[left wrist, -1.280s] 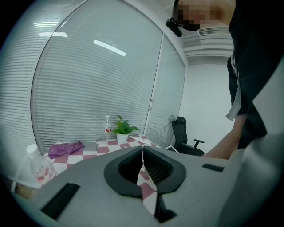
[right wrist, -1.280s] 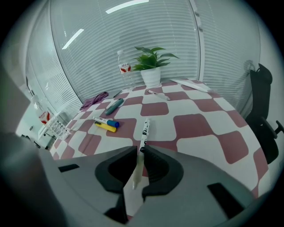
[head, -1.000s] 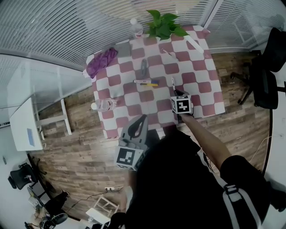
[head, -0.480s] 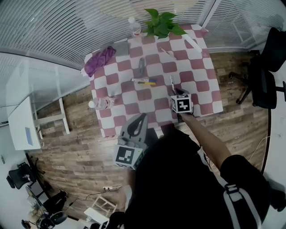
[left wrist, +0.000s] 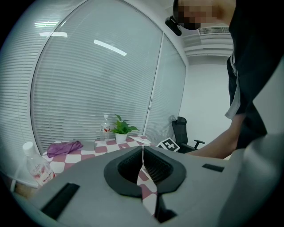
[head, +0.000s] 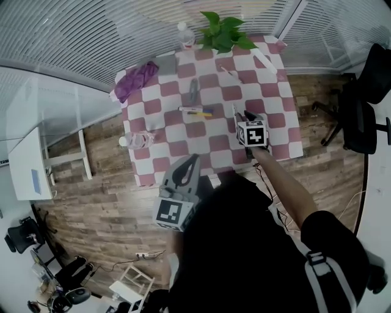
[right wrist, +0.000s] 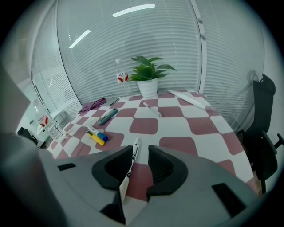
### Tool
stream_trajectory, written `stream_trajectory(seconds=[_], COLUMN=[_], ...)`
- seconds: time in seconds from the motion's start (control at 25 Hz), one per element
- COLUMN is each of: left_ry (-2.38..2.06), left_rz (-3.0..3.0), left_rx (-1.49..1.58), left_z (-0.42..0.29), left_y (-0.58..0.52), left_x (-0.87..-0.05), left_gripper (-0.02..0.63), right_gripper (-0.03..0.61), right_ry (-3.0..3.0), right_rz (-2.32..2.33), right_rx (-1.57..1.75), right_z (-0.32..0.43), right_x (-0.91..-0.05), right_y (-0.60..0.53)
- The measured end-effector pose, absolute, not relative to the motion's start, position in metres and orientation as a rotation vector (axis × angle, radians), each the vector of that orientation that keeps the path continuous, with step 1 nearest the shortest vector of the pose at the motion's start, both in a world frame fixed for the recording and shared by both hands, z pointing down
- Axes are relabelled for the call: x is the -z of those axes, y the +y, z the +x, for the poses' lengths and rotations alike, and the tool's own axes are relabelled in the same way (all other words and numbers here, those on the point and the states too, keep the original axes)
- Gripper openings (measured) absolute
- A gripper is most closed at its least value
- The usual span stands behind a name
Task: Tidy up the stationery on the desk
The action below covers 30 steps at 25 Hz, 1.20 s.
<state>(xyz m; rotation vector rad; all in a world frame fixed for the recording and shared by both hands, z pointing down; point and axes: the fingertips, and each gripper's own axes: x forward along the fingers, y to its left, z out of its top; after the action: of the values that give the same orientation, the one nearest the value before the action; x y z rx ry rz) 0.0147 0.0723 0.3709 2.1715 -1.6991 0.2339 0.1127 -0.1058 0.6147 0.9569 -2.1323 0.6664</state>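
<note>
A potted plant stands at the far edge of the checked cloth, with a bottle just left of it. A purple rag lies at the far-left corner. A second bottle stands at the left edge. An office chair stands on the wooden floor, right.

A desk under a red-and-white checked cloth stands on a wood-plank floor. Beyond its far edge and both far corners, glass walls hung with closed white blinds wrap round the room. Off the desk's right edge stands a black office chair. Off its left edge is a white side table, with a dark swivel chair well past the near left corner. Strip lights gleam in the glass beyond the far edge, and a plain white wall rises past the right edge.
</note>
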Motion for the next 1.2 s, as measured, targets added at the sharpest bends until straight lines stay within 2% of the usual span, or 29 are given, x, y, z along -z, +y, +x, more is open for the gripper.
stream_trajectory(seconds=[0.28, 0.88, 1.2], left_ry=[-1.696, -1.680, -1.692], left_rz=[2.136, 2.039, 2.013], left_rx=[-0.241, -0.252, -0.241], left_z=[0.011, 0.008, 0.006], left_y=[0.062, 0.033, 0.029], left_x=[-0.374, -0.389, -0.390], left_gripper=[0.032, 0.032, 0.032], right_gripper=[0.129, 0.127, 0.075], right_ry=[-2.182, -2.172, -2.166], right_rz=[0.974, 0.811, 0.744], right_rx=[-0.502, -0.282, -0.302], right_z=[0.101, 0.066, 0.060], right_x=[-0.603, -0.635, -0.647], right_y=[-0.170, -0.247, -0.248])
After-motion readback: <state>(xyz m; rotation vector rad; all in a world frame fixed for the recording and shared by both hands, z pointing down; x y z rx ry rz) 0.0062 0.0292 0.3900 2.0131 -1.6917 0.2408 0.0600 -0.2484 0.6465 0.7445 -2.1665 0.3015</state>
